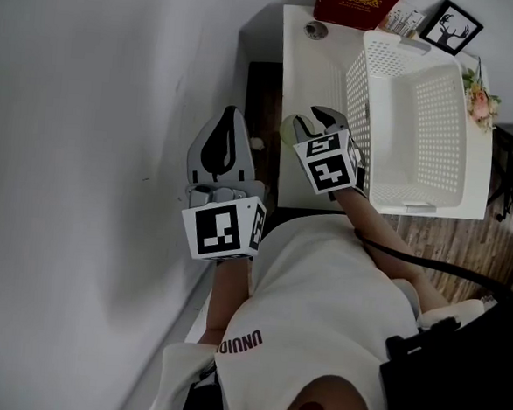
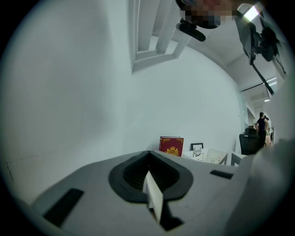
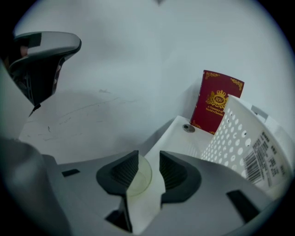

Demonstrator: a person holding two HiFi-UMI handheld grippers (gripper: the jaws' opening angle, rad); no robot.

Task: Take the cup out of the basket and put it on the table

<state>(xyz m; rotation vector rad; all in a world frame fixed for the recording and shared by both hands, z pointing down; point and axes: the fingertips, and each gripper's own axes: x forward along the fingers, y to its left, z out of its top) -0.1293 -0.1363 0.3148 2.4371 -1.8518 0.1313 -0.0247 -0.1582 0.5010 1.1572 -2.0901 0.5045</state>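
Cup on table | right fingers wide above it | left fingers together

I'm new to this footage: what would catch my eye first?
A big white basket fills the table's right side. Left of it, at the table's edge, the right gripper stands open over a pale cup. A red book stands at the table's far end.

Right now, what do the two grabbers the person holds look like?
Both the left gripper and right gripper are light grey with black ribbed pads, and each carries a white cube with black square markers. The person wears a white top.
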